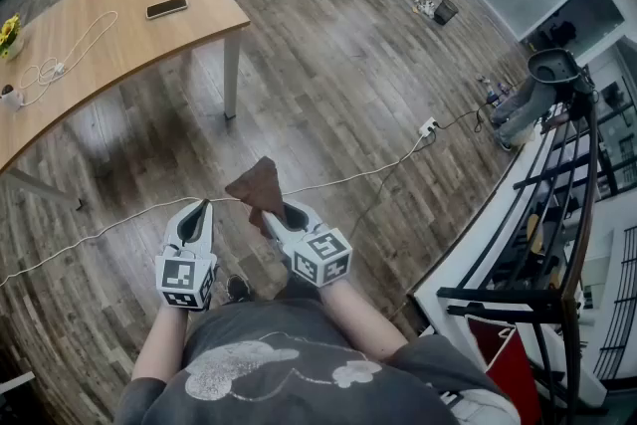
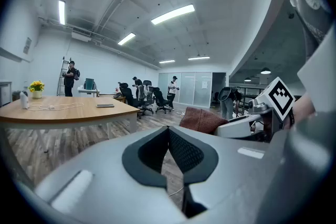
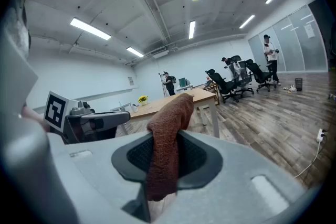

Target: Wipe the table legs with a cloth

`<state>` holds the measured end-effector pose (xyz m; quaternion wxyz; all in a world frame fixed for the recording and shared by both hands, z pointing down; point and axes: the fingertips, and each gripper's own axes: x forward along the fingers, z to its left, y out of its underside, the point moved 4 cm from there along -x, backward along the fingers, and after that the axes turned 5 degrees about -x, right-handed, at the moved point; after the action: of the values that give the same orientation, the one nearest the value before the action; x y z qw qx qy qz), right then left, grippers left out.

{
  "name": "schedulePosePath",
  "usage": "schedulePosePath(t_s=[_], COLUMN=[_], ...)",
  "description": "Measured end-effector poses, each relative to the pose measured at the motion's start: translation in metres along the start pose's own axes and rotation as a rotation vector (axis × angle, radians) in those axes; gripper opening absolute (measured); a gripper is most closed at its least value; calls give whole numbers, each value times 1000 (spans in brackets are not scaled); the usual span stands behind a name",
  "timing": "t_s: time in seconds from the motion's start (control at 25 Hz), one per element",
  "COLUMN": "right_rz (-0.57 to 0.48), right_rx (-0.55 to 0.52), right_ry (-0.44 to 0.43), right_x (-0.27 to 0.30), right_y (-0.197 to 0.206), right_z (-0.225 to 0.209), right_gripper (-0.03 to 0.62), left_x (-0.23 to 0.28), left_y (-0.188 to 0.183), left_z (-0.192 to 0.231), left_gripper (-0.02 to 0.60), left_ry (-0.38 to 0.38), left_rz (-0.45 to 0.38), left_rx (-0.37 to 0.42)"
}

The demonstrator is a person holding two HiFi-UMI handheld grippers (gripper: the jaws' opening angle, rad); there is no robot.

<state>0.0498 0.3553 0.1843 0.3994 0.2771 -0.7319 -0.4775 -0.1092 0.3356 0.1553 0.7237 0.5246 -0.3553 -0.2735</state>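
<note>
The person's grey shirt (image 1: pixel 289 353) fills the bottom of the head view; both forearms reach forward from it, each holding a gripper with a marker cube. Left gripper (image 1: pixel 202 207): jaws closed together, dark pads meeting, nothing between them; it is held above the wooden floor (image 1: pixel 328 85). Right gripper (image 1: pixel 272 215): just beside the left one, jaws clamped on a brown cloth (image 1: pixel 257 186); in the right gripper view the cloth stands up above the jaws, folds over, and hangs down between the pads. The cloth is clear of the floor and apart from the table (image 1: pixel 119 35). The table, a light wooden top, lies to the upper left, well apart from both grippers; one pale table leg (image 1: pixel 231 75) stands under its near corner, untouched. On the top lie a dark phone (image 1: pixel 166 8) and a coiled white cord (image 1: pixel 70 50). A white cable (image 1: pixel 348 177) runs across the floor under the grippers.
</note>
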Motion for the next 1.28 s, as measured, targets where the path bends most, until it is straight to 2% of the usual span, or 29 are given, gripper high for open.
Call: schedulePosePath(t_s=[0.48, 0.64, 0.76, 1.04, 1.28], right_rz=[25, 31, 53, 82, 86], right_rx=[-4, -64, -92, -52, -34], right_ry=[-15, -78, -83, -58, -59], right_x=[8, 11, 13, 16, 49], right_y=[9, 14, 18, 25, 11], right_z=[15, 29, 33, 13, -33], right_gripper=[86, 86, 86, 87, 87], left_x=[-13, -18, -18, -3, 34], left_y=[10, 17, 19, 17, 9], left_z=[7, 16, 22, 30, 41], left_gripper=[20, 20, 20, 20, 20], left_ry=[-3, -13, -13, -21, -52], left_rz=[15, 22, 27, 40, 57], left_rx=[-24, -46, -50, -42, -30])
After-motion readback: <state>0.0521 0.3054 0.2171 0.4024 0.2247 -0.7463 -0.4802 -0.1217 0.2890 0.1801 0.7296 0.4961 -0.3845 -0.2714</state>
